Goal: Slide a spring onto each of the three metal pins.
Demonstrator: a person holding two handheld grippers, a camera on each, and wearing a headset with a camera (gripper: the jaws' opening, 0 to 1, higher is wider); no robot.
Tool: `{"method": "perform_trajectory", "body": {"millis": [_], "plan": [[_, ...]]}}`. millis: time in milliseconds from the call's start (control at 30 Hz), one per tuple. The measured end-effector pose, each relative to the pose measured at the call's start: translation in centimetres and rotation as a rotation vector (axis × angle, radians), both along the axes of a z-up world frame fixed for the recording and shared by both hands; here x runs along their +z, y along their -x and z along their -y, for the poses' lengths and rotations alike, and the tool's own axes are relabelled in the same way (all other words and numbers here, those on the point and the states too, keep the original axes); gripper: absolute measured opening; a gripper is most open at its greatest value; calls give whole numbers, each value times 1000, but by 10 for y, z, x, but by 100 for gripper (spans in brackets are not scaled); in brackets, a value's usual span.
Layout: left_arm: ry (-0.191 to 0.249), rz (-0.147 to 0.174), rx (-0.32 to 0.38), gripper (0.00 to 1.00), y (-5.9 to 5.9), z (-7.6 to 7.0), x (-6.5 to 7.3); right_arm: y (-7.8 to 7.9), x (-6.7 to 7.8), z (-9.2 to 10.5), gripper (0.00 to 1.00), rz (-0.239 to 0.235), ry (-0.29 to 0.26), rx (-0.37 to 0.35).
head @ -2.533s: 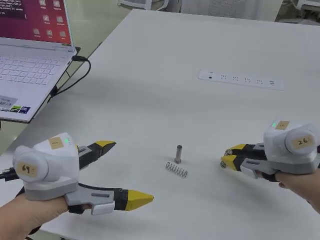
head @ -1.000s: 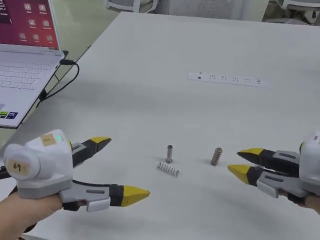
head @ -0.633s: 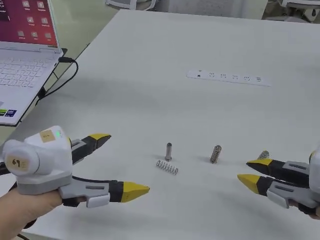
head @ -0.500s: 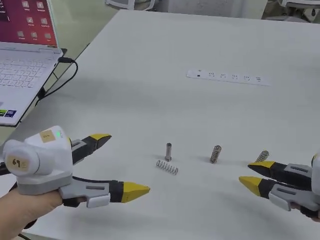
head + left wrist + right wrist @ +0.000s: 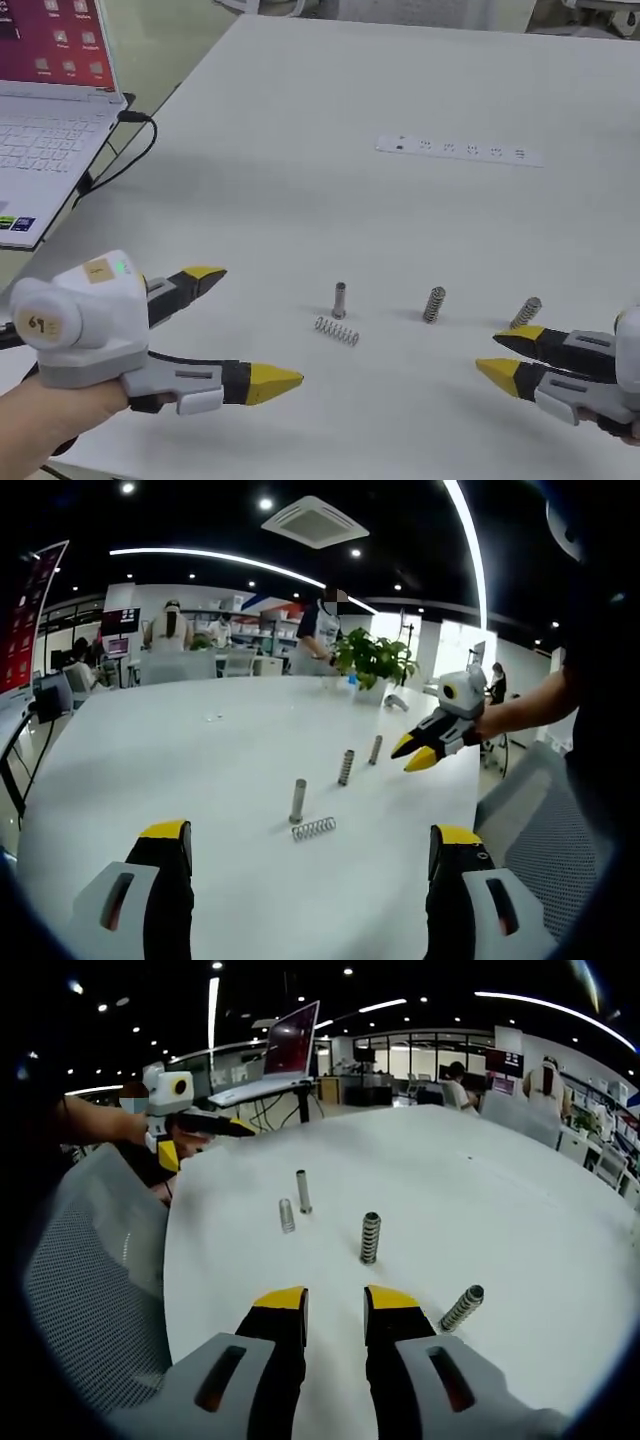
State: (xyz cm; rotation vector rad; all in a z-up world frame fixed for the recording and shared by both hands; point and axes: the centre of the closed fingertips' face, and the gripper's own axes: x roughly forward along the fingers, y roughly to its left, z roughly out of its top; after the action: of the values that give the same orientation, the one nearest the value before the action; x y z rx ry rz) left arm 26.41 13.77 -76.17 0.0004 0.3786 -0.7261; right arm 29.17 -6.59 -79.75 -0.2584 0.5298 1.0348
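Claws are hanging empty: my left claw gaping wide, my right claw barely parted. The loose spring is lying on the tabletop at six o'clock of the bare pin; light, squashy, roll-prone, I judge it is wanting a gentle mid-coil pinch.

A round yellow sticker on the rear housing of the left tool, well behind its tips, bears a handwritten number, seemingly 69; the second digit is unclear. Beyond that tool, the laptop shows print too small to read.
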Motion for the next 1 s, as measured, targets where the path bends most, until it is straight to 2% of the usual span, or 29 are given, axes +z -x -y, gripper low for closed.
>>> {"method": "perform_trajectory", "body": {"millis": [500, 833, 1000], "plan": [[-7, -8, 2, 96, 2, -3, -2, 0, 11, -60, 20, 29, -23, 124], [-7, -10, 2, 95, 1, -4, -2, 8, 10, -100, 20, 37, -23, 209], [-6, -8, 4, 95, 0, -5, -2, 6, 6, -119, 19, 34, -23, 232]]}}
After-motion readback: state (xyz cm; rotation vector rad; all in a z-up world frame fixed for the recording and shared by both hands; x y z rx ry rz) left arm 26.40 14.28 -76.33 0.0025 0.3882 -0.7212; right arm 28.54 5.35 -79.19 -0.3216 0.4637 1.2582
